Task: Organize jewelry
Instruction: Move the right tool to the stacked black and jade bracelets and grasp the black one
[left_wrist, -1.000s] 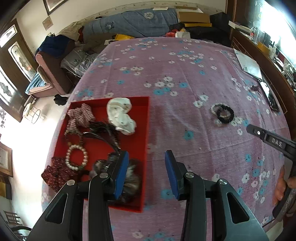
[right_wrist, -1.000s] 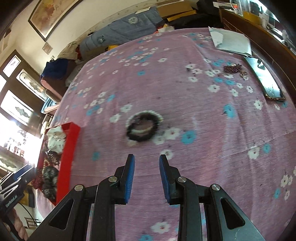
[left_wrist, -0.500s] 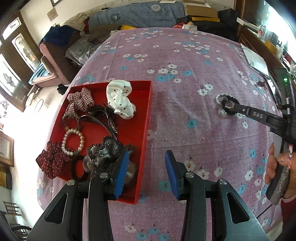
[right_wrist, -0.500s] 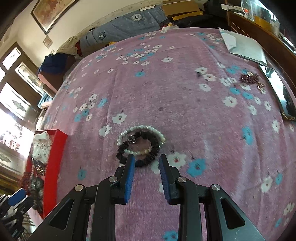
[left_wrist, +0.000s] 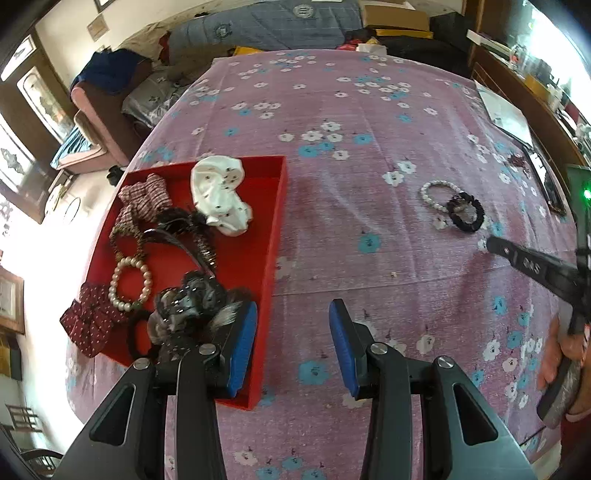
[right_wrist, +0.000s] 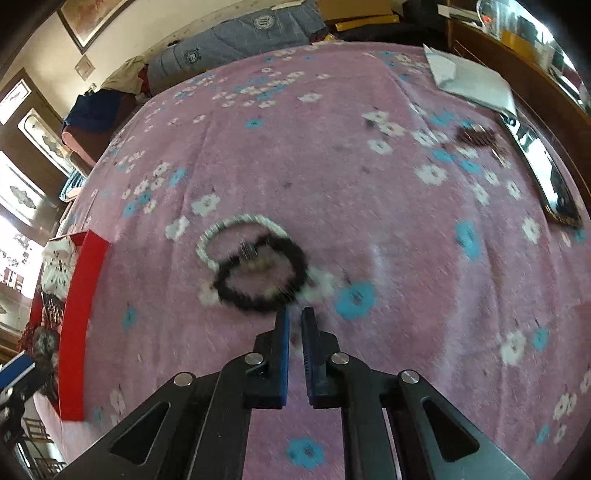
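At frame centre the right gripper (right_wrist: 293, 321) has its jaws nearly shut, empty, just below the black bracelet (right_wrist: 262, 277), so lifting now risks leaving it behind, while the left gripper (left_wrist: 293, 332) hovers half-open, empty.

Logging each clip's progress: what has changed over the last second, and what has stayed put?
The right tongs came down toward the black bracelet and their jaws went from apart to shut; the tips sit at its near edge, but blur hides whether they grip it. The white pearl bracelet beneath it, the red tray with its contents, and the half-open left tongs stayed as they were.
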